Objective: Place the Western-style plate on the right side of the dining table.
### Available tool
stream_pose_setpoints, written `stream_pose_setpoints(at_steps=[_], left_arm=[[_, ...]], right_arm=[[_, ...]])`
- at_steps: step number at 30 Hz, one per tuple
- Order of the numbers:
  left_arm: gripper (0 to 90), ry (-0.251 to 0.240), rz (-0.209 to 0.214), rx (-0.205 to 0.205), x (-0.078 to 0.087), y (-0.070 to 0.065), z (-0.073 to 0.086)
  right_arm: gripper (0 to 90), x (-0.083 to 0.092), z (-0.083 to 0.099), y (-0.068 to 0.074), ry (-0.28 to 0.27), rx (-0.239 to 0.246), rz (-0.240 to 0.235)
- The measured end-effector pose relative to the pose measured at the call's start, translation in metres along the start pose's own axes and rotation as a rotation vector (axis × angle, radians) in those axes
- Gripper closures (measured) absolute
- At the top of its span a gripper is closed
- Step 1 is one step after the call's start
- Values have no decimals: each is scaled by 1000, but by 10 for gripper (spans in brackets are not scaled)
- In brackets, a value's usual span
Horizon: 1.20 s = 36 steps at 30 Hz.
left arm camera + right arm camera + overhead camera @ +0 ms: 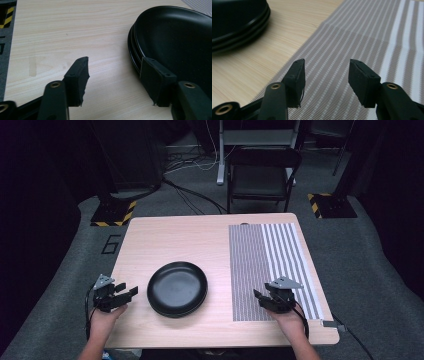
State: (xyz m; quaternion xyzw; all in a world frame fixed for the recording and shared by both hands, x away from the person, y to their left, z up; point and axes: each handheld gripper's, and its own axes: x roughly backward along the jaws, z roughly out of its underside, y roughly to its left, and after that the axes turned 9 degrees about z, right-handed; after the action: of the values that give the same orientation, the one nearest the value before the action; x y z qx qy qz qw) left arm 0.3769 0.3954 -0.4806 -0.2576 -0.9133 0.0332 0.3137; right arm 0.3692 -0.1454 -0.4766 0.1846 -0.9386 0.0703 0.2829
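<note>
High view. Item: stack of black plates [177, 288], resting on the wooden table [190, 240], nothing in the top plate. Striped placemat [272, 265] lies flat to the right of the stack, well apart from it and bare. Left gripper [131, 292] sits just left of the stack, jaws parted, gripping nothing. Right gripper [258, 298] hovers to the right of the stack over the placemat's near left part, jaws likewise apart and unloaded. A chair [262, 175] stands beyond the table, far behind the stack.

Left gripper view. Stack of black plates [175, 37] shows at least two rims; one pad sits beside the rim edge, the other over bare table; no grasp yet.

Right gripper view. Placemat [367, 37] lies under the parted jaws; the stack [237, 22] is away to the left.

Status, judged: no plate lifted or separated; the placemat awaits a plate, so the whole transfer remains.
</note>
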Motion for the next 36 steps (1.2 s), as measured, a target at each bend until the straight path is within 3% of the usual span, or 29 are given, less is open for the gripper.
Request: stream_pose_setpoints(at_steps=[10, 15, 17, 23, 28, 32, 36], left_arm=[[451, -3, -11, -20, -1, -4, 1], [468, -22, -2, 7, 0, -6, 0], [454, -31, 14, 14, 0, -6, 0], [302, -20, -20, 15, -4, -11, -1], [307, -11, -14, 13, -6, -15, 0], [305, -18, 1, 35, -7, -16, 1], [300, -13, -12, 40, -9, -17, 1]], right_arm=[[489, -15, -12, 23, 7, -31, -49], [488, -23, -18, 36, 31, -36, -66], [485, -26, -19, 40, 35, -24, -75], [407, -32, -20, 55, 19, 3, -53], [358, -35, -21, 64, -12, 14, -12], [380, -39, -23, 70, -3, 2, -42], [402, -44, -25, 76, 1, -13, -76]])
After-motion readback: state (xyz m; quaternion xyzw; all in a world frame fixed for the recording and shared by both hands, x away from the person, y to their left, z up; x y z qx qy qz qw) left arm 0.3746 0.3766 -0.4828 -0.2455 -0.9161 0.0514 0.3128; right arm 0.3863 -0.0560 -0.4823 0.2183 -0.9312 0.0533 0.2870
